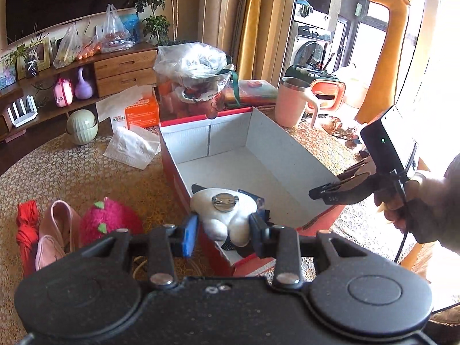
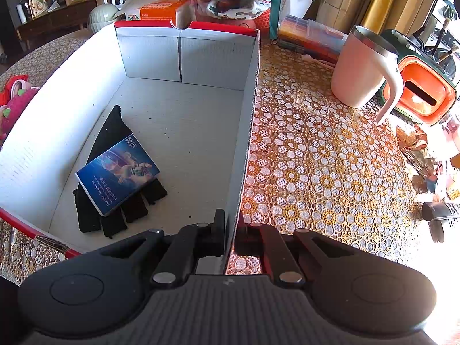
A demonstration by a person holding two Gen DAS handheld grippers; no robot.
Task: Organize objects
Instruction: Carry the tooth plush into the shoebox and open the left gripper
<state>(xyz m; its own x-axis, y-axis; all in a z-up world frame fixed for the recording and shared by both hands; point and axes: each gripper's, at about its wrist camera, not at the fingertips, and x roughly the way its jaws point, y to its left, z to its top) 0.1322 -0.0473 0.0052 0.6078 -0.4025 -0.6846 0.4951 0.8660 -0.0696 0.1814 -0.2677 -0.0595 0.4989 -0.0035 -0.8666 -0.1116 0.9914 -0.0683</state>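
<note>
Left tool [image 1: 224, 231] grips a white plush [image 1: 222, 215] over the box [image 1: 258, 155].

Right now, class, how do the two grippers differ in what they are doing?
The left gripper holds a white plush toy over the box; the right gripper pinches the box wall. The left gripper's fingers are spread around the toy; the right gripper's are nearly together. Both are black.

Red box [image 2: 187, 27] with white corrugated inside, white plush [image 1: 222, 215] with silver clasp, blue booklet [image 2: 118, 174] on black glove [image 2: 110, 135], pink mug [image 2: 359, 69] with steel rim, gold-and-white floral lace cloth [image 2: 322, 155], fuzzy pink strawberry [image 1: 110, 225], orange tissue box [image 1: 142, 112], black grippers.
</note>
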